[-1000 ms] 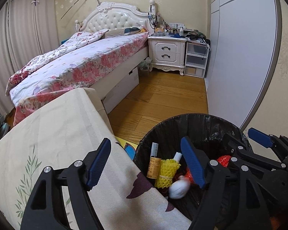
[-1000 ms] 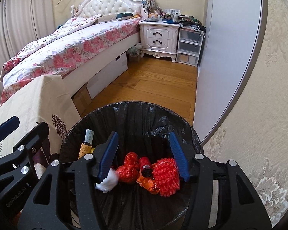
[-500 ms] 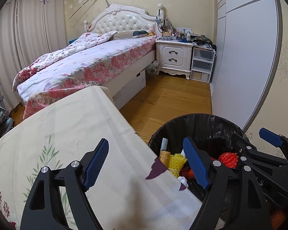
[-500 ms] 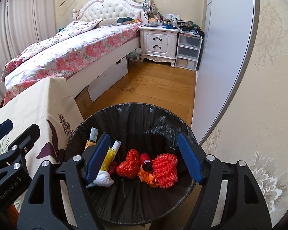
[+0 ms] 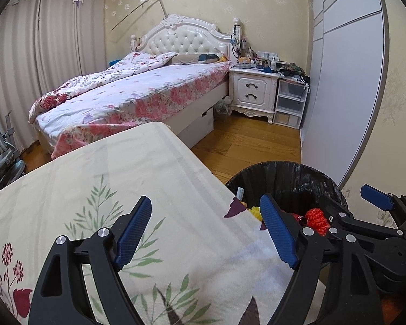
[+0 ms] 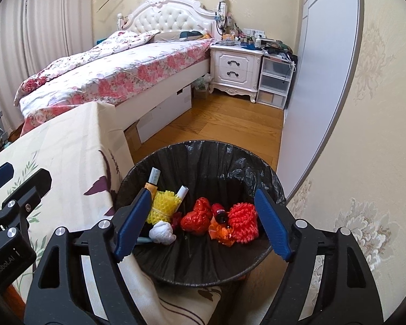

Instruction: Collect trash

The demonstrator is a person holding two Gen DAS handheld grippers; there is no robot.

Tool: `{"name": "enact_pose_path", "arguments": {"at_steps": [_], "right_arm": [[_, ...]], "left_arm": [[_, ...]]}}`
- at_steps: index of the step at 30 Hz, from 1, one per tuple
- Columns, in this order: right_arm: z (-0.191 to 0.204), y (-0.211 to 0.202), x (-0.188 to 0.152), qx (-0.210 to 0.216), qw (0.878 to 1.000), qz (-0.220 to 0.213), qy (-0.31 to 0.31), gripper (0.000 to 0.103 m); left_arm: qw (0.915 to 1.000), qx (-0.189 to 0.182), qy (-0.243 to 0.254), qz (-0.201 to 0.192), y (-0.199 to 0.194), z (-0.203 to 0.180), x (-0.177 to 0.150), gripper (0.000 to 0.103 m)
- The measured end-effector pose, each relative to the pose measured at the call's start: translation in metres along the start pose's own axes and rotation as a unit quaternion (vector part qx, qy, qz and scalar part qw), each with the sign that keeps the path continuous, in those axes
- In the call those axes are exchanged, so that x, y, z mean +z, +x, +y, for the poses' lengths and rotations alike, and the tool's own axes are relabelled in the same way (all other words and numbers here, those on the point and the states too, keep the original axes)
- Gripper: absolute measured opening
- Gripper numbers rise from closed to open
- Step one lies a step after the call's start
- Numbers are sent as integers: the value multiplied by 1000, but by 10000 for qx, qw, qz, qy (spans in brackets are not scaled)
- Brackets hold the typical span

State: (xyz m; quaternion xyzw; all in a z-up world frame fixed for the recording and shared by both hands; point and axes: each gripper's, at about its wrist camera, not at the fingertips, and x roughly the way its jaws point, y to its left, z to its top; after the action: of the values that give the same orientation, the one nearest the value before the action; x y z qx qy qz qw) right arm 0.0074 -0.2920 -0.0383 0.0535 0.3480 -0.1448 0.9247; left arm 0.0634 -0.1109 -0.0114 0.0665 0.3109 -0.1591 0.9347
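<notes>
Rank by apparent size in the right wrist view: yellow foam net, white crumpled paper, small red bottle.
1. yellow foam net
2. white crumpled paper, though it lies nearer the camera, so the gap is unsure
3. small red bottle, clearly smallest

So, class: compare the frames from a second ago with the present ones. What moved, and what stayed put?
Both grippers rose and backed away from the trash bin. The left gripper swung from over the bin to above the floral tablecloth; the right gripper opened wider. Neither holds anything. The yellow foam net and red mesh lie unmoved.
</notes>
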Motion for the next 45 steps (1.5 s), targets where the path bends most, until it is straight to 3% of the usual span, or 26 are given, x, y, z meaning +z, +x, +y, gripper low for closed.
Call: {"name": "enact_pose_path", "arguments": {"at_steps": [15, 45], "right_arm": [[9, -34, -8, 18, 9996, -252, -110, 80], [13, -40, -8, 15, 9994, -319, -142, 80]], "left_arm": [[9996, 186, -172, -120, -30, 20, -17, 81], [9994, 186, -248, -144, -36, 25, -19, 81]]}}
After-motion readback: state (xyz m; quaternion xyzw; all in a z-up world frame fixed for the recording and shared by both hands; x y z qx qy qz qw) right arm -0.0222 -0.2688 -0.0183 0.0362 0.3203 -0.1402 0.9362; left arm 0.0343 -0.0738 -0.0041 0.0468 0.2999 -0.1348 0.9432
